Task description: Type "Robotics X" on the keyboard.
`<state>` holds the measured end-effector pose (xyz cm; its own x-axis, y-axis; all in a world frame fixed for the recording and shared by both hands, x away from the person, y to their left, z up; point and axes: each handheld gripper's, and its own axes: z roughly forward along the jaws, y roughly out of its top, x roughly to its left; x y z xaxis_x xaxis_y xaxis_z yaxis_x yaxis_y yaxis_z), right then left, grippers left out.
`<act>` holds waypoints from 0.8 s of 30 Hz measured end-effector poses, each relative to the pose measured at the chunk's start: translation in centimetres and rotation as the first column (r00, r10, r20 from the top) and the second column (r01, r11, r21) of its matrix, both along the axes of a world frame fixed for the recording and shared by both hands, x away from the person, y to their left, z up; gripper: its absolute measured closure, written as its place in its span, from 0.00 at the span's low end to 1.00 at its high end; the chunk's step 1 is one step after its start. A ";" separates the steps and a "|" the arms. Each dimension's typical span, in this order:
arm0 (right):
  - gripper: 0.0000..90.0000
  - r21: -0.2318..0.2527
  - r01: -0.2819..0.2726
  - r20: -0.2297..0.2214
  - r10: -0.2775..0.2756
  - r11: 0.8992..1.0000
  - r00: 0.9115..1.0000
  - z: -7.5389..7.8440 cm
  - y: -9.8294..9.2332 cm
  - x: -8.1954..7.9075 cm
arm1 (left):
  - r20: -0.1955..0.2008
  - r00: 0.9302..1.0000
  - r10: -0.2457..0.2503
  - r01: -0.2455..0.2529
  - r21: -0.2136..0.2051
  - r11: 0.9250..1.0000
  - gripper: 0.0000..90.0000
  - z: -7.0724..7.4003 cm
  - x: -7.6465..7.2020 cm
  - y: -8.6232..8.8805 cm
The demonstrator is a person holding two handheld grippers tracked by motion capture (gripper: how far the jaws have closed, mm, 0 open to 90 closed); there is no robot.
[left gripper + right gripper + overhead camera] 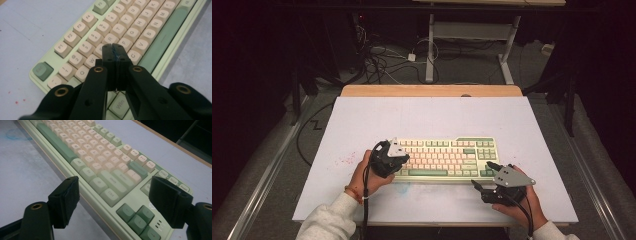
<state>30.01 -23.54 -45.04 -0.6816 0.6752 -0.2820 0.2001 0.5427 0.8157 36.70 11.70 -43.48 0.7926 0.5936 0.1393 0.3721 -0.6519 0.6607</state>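
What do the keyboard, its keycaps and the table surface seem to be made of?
Keyboard: the pale green case looks like matte moulded plastic, with smooth rounded edges.
Keycaps: probably plastic too, cream and green, with printed legends and a soft sheen.
Table surface: a pale blue-grey matte sheet, perhaps laminate or board; a wooden edge shows at the far side.

The keyboard (150, 37) is seen to be of matt, pale green plastic, with smooth cream and grey-green keycaps printed with dark legends. The table (432, 117), across the middle of the high view, is covered by a matt, pale blue-grey sheet, lightly speckled red at lower left; a bare wooden edge (432, 90) is shown along its far side. The left gripper (115, 53) is made of black, matt plastic set with brass-coloured rivets. The pads (66, 200) of the right gripper (120, 202) are faced with rough, dark, rubber-like material.
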 end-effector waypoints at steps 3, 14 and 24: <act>0.27 -0.004 -0.001 -0.003 0.001 1.000 1.000 -0.1 0.0 0.0 | -0.001 1.000 -0.012 0.012 0.008 1.000 0.97 0.0 0.4 -0.7; 0.27 -0.017 -0.008 -0.006 0.008 1.000 1.000 -0.2 0.2 0.0 | -0.013 0.999 -0.035 0.035 0.013 0.999 0.97 0.1 1.6 -2.6; 0.28 -0.029 -0.015 -0.013 0.015 0.999 1.000 -0.3 0.3 0.0 | -0.028 0.998 -0.053 0.054 0.045 0.998 0.97 -0.1 2.5 -4.3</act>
<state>30.05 -23.24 -45.38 -0.6955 0.6564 -0.2924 0.2022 0.5693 0.7969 39.24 7.39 -43.59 0.8267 0.5439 0.1438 0.3531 -0.7006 0.6201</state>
